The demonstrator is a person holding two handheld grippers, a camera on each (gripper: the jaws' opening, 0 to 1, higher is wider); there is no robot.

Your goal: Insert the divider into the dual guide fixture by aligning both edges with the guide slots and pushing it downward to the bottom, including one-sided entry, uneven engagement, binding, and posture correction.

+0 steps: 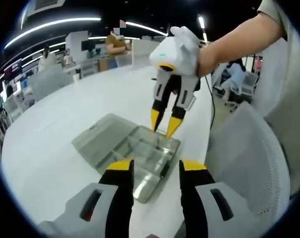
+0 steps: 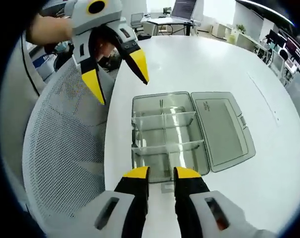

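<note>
Both my grippers hang over the clear box (image 2: 165, 136): left gripper (image 1: 156, 173) spread wide, holding nothing; right gripper (image 2: 161, 174) nearly closed, can't tell if it's pinching anything.

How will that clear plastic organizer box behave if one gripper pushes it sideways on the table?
The clear plastic organizer box looks thin-walled and nearly empty, so it is probably light. It lies flat on the smooth white table, so it would likely slide rather than tip. Its open lid may swing or drag along.
</note>
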